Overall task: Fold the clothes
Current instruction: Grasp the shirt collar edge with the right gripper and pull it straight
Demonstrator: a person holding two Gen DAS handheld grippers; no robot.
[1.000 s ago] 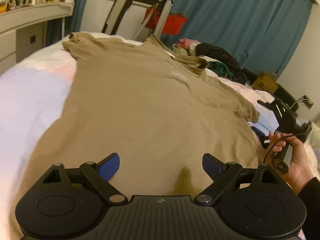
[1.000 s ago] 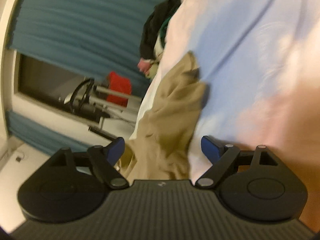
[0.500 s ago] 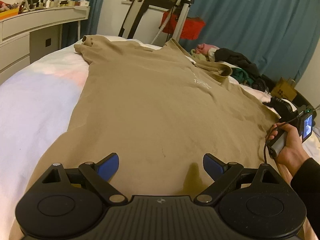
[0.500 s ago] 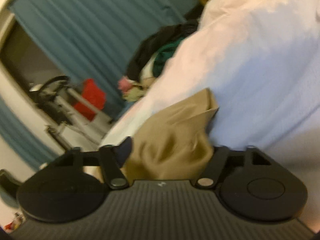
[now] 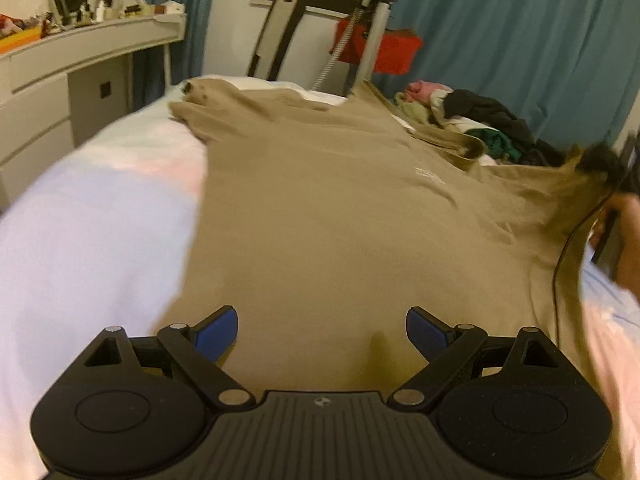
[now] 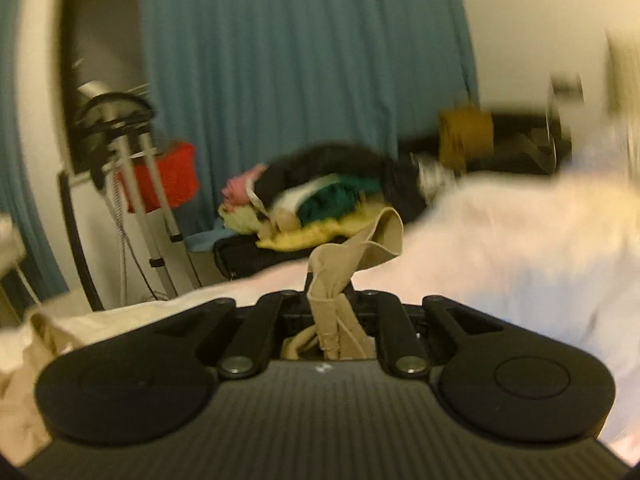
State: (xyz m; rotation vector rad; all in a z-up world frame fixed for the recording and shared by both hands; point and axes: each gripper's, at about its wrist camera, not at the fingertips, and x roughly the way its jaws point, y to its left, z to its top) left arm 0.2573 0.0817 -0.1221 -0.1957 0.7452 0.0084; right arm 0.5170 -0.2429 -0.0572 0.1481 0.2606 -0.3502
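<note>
Lying spread across the bed [image 5: 92, 216], the soft, light tan T-shirt [image 5: 340, 216] is draping limply, best pinched at sleeve or hem, as the right tool [image 6: 330, 316] is clamping its bunched sleeve and the left tool [image 5: 320, 332] is gaping wide over the hem, a clothes pile [image 5: 480, 120] lying beyond the collar.

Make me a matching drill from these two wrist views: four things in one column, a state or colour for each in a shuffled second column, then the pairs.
Column 1:
1. left gripper
2. right gripper
3. tan T-shirt
4. curtain

Column 2:
A. teal blue
B. shut on bunched fabric
C. open, holding nothing
D. spread on the bed

Pairs: 1-C, 2-B, 3-D, 4-A
</note>
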